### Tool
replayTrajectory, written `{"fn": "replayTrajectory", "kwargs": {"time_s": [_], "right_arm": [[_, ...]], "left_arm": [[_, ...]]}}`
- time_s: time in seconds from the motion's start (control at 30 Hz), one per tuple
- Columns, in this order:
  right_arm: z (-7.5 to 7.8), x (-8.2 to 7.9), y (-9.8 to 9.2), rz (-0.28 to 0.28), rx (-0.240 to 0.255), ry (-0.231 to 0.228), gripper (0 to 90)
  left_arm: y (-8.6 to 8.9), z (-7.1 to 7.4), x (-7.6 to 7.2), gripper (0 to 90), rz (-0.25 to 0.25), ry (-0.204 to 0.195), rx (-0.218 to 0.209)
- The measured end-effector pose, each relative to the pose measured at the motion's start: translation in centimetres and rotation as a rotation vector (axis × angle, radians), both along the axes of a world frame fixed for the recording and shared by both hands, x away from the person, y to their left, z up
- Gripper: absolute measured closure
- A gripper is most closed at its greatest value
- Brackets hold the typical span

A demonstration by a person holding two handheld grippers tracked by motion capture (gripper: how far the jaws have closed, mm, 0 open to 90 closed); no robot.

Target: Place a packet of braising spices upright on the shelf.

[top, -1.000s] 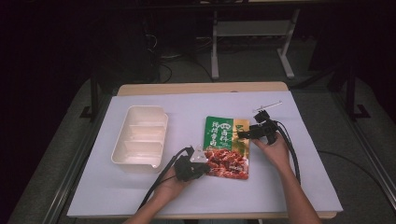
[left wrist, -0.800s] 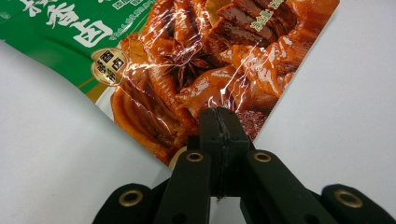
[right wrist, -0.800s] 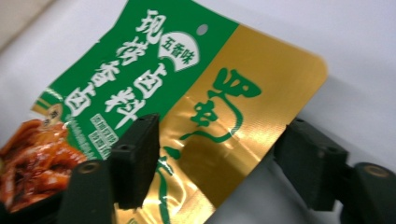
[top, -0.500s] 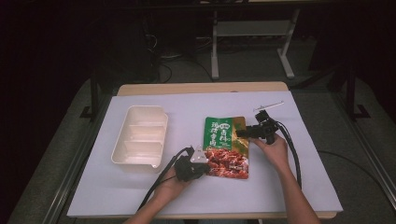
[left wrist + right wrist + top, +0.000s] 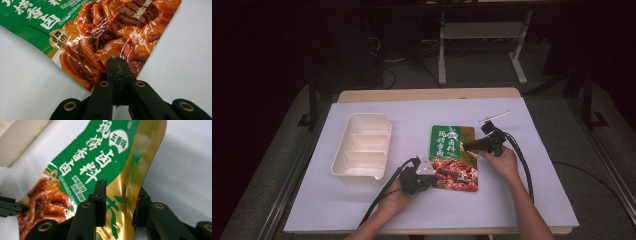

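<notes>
A flat food pouch (image 5: 453, 150), green and gold at the top with red meat printed below, lies on the white table. My left gripper (image 5: 432, 177) is shut on the pouch's (image 5: 105, 37) near bottom edge, and its jaws (image 5: 119, 65) meet over the foil. My right gripper (image 5: 468, 146) straddles the gold right edge of the pouch (image 5: 100, 162). One jaw is over the foil and one behind it. Its jaws (image 5: 121, 187) have just been closing, with a gap still between them.
A white divided container (image 5: 341, 155) sits left of the pouch, its corner (image 5: 17, 140) also in the right gripper view. A thin pale stick (image 5: 494, 116) lies behind the right hand. Black cables trail from both grippers toward the table's front edge.
The right gripper has shifted very slightly at the pouch's right edge. The pouch, the left gripper and the container have stayed where they were.
</notes>
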State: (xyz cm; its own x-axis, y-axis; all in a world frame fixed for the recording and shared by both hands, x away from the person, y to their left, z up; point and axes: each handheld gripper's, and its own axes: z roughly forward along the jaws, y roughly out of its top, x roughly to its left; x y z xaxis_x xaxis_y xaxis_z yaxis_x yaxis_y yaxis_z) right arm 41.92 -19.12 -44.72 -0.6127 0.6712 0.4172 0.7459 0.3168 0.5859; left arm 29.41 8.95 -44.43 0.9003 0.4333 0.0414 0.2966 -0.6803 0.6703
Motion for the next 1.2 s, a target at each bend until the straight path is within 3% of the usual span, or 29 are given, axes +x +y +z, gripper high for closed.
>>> {"fn": "replayTrajectory", "kwargs": {"time_s": [0.1,0.23,0.33,0.57,0.7,0.87,0.93,1.03,1.2], "right_arm": [[-0.3,0.1,0.1,-0.012,-0.004,0.006,74.2],[-0.5,0.2,0.0,-0.038,-0.018,0.007,87.0],[-0.2,0.2,-0.1,-0.041,-0.021,0.001,88.8],[1.7,-0.7,-0.1,-0.033,-0.021,-0.046,89.5],[3.1,-1.3,-0.2,-0.028,0.010,-0.076,89.8],[4.5,-1.8,-0.1,-0.014,0.022,-0.103,89.8],[5.8,-2.2,0.3,0.000,0.034,-0.129,89.9],[6.7,-2.6,0.6,0.013,0.041,-0.152,89.9],[8.1,-3.2,1.0,0.033,0.058,-0.185,89.9]], "left_arm": [[0.0,0.0,0.0,89.9,0.001,-0.003,0.000],[0.0,0.0,0.0,89.8,0.005,-0.005,-0.004],[0.0,-0.1,-0.2,89.7,0.006,-0.018,-0.006],[0.6,-0.1,-0.3,86.7,0.009,-0.013,-0.041],[1.2,0.6,-0.9,83.6,-0.003,-0.015,-0.099],[1.8,1.0,-1.4,80.7,-0.007,-0.011,-0.129],[2.1,1.1,-1.6,76.8,-0.010,-0.014,-0.143],[2.8,1.3,-2.2,73.9,-0.012,-0.011,-0.184],[3.4,1.5,-2.8,70.6,-0.015,-0.018,-0.196]]}}
